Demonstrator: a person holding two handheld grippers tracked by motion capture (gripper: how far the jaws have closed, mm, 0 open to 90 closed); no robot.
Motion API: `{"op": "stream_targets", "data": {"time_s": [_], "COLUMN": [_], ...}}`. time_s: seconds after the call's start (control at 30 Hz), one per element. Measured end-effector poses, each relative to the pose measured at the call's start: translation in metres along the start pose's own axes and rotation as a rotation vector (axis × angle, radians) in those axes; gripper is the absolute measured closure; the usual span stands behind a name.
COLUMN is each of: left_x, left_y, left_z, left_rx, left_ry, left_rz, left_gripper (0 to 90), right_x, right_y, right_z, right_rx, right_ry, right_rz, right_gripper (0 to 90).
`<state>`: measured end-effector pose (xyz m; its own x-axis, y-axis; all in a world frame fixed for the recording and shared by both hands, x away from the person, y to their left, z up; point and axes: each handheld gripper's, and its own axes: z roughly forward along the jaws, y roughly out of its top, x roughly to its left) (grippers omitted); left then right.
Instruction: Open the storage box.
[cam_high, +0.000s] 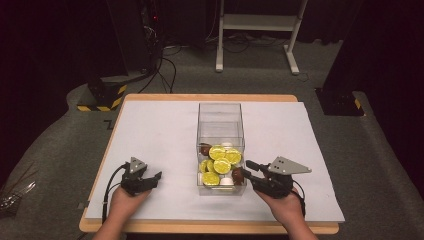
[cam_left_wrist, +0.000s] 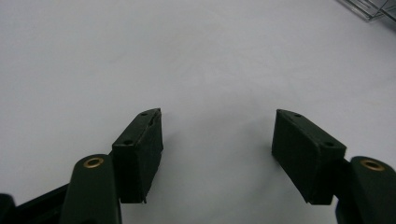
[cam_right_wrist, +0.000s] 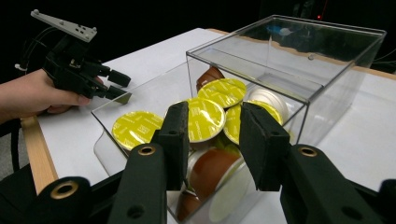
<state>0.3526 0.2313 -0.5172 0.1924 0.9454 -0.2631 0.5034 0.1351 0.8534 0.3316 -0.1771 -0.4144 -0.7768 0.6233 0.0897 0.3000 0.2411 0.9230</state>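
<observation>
High view: dark room; white-covered tabletop (cam_high: 165, 135); clear box (cam_high: 220, 150) of coffee capsules (cam_high: 222, 165) centred by its near edge, right tongs (cam_high: 248, 170) touching it.
Left gripper view: left tongs (cam_left_wrist: 217, 140) open, empty, over bare tabletop.
Right gripper view: right tongs (cam_right_wrist: 212, 135) parted, empty, at box's open front.

Black hand-held gripper (cam_high: 150, 178) w/ grey triangular plate, brass rivets, black cable.

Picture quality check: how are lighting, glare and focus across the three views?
High view: white table sheet lit, surroundings dark, soft overall. Left gripper view: the sheet bright and featureless, faint shadows under the left gripper. Right gripper view: reflections on the clear box, near right gripper slightly soft.
</observation>
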Motion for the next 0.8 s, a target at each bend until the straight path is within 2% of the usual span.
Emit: {"op": "stream_targets", "data": {"time_s": [0.27, 0.8], "left_x": [0.0, 0.0], "left_y": [0.0, 0.0], "left_z": [0.0, 0.0], "left_rx": [0.001, -0.001], "left_ry": [0.0, -0.003], "left_rz": [0.001, -0.004], "left_gripper": [33.8, 33.8], "right_x": [0.003, 0.004], "right_y": [0.01, 0.018], "right_z": [0.01, 0.025], "right_rx": [0.011, 0.036], "right_ry": [0.007, -0.002], "right_rz": [-0.021, -0.02], "right_gripper": [59.7, 54.8]}}
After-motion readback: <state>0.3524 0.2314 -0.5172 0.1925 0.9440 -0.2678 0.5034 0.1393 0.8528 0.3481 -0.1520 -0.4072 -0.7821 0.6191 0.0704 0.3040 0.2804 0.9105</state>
